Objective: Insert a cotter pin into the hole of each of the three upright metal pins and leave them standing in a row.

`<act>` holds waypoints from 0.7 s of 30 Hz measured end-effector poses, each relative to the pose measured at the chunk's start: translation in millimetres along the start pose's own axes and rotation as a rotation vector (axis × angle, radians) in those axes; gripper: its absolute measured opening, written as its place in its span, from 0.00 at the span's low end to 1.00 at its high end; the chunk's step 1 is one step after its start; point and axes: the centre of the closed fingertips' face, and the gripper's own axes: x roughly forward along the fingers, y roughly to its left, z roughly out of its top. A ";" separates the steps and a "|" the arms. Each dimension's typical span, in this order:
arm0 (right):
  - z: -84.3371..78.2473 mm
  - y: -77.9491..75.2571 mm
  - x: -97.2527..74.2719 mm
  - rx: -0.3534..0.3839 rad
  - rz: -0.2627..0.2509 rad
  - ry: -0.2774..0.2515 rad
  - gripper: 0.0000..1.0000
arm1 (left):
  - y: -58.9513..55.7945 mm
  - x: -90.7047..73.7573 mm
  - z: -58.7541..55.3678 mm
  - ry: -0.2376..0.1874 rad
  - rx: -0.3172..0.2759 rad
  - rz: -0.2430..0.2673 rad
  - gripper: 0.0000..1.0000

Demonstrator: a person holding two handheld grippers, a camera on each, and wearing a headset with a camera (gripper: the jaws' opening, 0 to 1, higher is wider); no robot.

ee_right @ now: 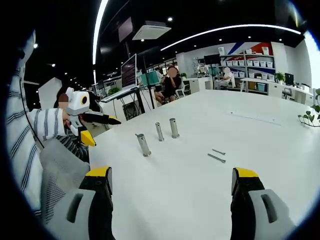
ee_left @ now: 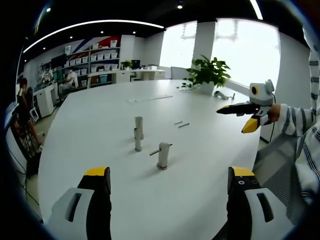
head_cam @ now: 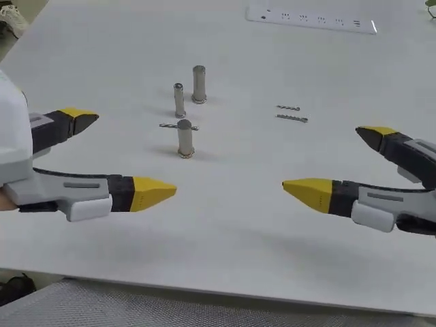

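Nearest my headset camera, the left gripper (head_cam: 135, 155) hangs over the near left of the white table (head_cam: 231, 238), its 2 yellow-tipped jaws spread wide and holding nothing. To its right, at mid-table, stand the 3 upright metal pins. The near pin (head_cam: 185, 142) already carries a fitted cotter pin (head_cam: 176, 126) crosswise through its head. The thin middle pin (head_cam: 179, 102) and the far pin (head_cam: 199, 85) look bare.

Further right, well apart from that cluster, 2 spares lie flat side by side: the far cotter pin (head_cam: 288, 107) and the near cotter pin (head_cam: 293, 118). Both have their long axes running left to right across the table. At the right edge of the scene the right gripper (head_cam: 321, 157) hovers, jaws likewise parted and empty. A power strip (head_cam: 310, 19) sits at the table's far side.

I judge 1 of 3 insertions done. The spares lie beyond the right gripper's jaws and slightly to their left, far closer to it than to the left gripper, so the pick looks like the right's job. The left gripper is the nearer one for steadying a bare pin.
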 end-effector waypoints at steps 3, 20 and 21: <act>1.1 1.3 -0.7 0.001 0.000 -0.006 0.98 | 6.7 4.2 19.1 -0.032 0.069 -0.018 0.92; 7.8 -7.7 -13.3 0.051 -0.050 -0.054 0.97 | 46.5 60.8 73.2 -0.065 0.143 -0.060 0.71; 6.2 -8.2 -13.0 0.049 -0.053 -0.047 0.97 | 48.1 63.6 72.4 -0.059 0.144 -0.060 0.69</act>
